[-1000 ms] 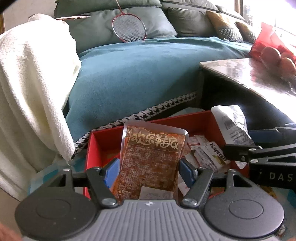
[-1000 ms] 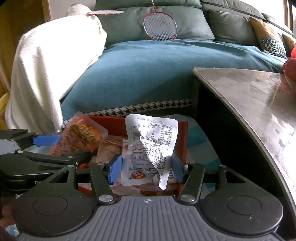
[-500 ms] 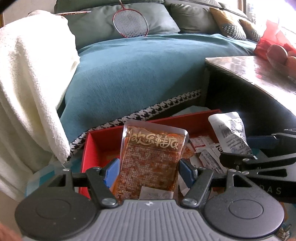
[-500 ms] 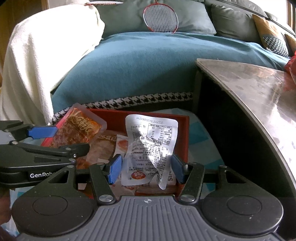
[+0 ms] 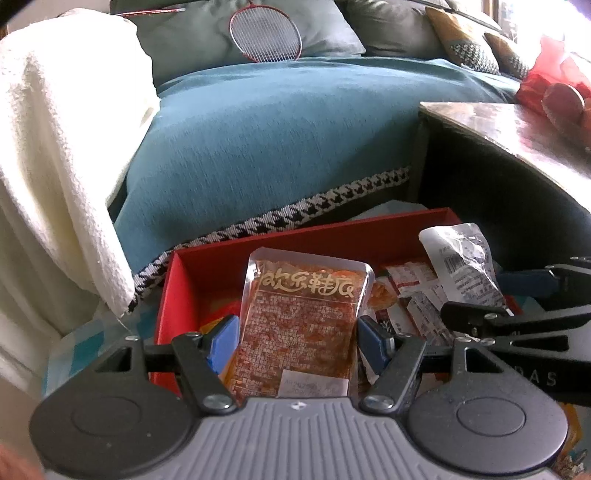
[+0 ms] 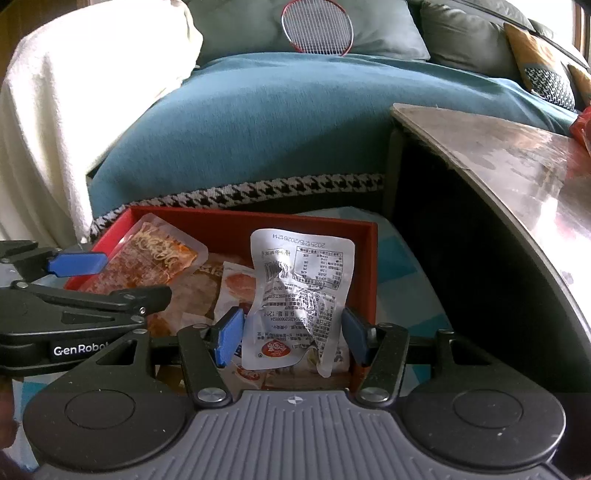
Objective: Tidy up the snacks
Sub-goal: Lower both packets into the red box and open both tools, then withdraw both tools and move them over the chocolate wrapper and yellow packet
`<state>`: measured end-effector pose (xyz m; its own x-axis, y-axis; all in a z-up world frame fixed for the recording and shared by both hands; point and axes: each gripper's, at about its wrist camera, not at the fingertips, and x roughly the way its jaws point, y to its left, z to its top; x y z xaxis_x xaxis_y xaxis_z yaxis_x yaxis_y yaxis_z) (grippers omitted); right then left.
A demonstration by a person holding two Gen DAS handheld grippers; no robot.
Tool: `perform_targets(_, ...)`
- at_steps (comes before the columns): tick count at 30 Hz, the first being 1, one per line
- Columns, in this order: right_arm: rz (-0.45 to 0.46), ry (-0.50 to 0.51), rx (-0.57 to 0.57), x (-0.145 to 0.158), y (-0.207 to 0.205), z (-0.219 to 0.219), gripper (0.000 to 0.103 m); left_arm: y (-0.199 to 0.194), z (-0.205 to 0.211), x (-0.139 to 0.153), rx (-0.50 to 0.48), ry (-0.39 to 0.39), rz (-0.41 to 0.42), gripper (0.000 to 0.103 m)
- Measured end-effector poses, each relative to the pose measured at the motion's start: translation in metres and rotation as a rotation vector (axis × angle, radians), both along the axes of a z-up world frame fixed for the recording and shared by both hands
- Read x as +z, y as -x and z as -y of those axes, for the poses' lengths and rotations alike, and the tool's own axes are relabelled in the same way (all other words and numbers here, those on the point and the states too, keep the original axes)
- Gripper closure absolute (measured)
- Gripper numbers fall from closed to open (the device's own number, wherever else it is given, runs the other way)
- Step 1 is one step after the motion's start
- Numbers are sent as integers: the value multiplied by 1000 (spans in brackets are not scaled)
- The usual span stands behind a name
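So behind the red box (image 5: 192,273) there's a sofa with a teal throw (image 5: 280,140), a white towel (image 5: 48,155) draped off to its left, and a badminton racket (image 6: 317,26) leaning on the cushions. A dark counter (image 6: 517,155) sits right of the box, edge pretty close to it.

The box itself has a pile of loose snack packets (image 6: 221,284) lying inside.

Left claw (image 5: 297,341) is clamped on an orange-brown snack pack (image 5: 301,328), held upright over the box's left half. Right claw (image 6: 291,334) is gripping a crinkly silver packet (image 6: 299,295), also upright, over the right half near the box's right wall. Both packs sit squarely between the blue pads.
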<state>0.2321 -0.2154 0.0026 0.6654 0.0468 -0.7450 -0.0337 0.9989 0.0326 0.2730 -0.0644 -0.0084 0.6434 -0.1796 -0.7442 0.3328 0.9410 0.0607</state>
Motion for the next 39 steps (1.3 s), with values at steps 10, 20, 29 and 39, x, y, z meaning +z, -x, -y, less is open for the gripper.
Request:
perform_targets(10,-1,5,-25,-1,1,4,37,0,4,-6,7,-34,-22,37)
perform_targets(20,26,23,-14,11,14,-1,36,7,-5,8,37,-11,-12,36)
perform_targets(29,62,32,-8,28,31,-4,36,31,-13,26,48,32,-2,36)
perform_targets(39,97,70,8,43,55,-11,34,61,-10,40,10,53,10,36)
